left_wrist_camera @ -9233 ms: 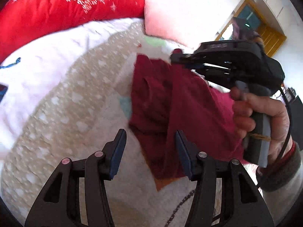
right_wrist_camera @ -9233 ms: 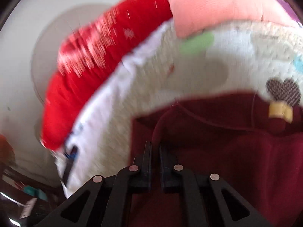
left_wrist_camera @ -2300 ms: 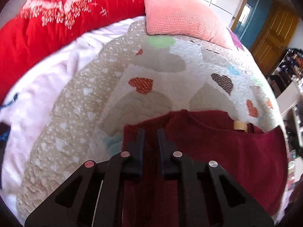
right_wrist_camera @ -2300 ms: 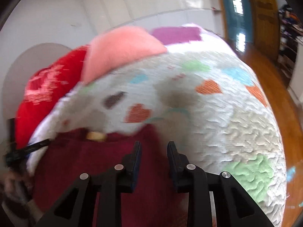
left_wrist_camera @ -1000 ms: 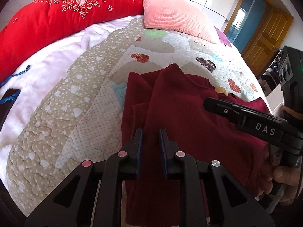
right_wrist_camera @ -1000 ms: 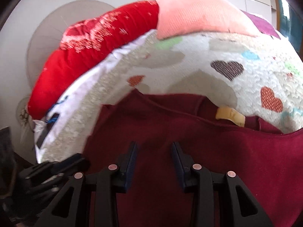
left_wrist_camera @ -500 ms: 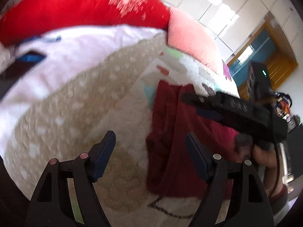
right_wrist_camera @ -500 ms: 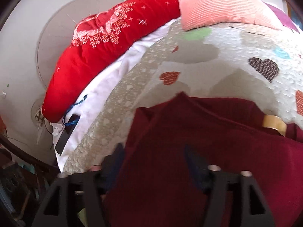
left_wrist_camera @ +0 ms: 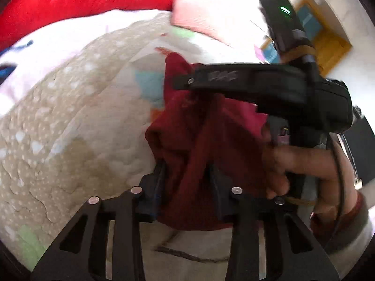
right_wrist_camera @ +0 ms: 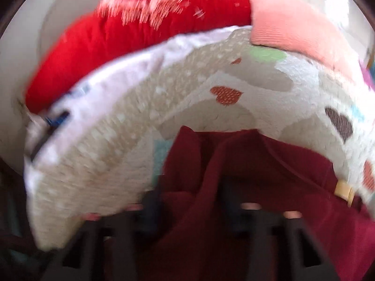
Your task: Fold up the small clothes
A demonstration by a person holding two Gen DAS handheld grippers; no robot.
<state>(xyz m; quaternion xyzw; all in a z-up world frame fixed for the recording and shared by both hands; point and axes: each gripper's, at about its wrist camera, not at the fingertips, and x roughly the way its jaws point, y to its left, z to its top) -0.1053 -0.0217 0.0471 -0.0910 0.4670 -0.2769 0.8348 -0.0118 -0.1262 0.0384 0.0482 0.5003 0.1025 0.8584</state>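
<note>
On the quilted bed [left_wrist_camera: 70, 140], the left tongs [left_wrist_camera: 187, 182] have just been closing on a bunched fold of the maroon garment [left_wrist_camera: 199, 140], probably to carry it over. The right tongs [right_wrist_camera: 189, 201] (blurred) likewise clench its cloth.

Place: a bedroom in a home.
Bed: a quilted bedspread [right_wrist_camera: 187, 121] with coloured heart patches fills most of both views.
Bedding: a red duvet [right_wrist_camera: 131, 21] with white sparkle print is bunched at the far end, and a pink pillow [right_wrist_camera: 297, 25] lies to its right.
Room: white walls, and a wooden door [left_wrist_camera: 332, 44] far right in the left wrist view.
</note>
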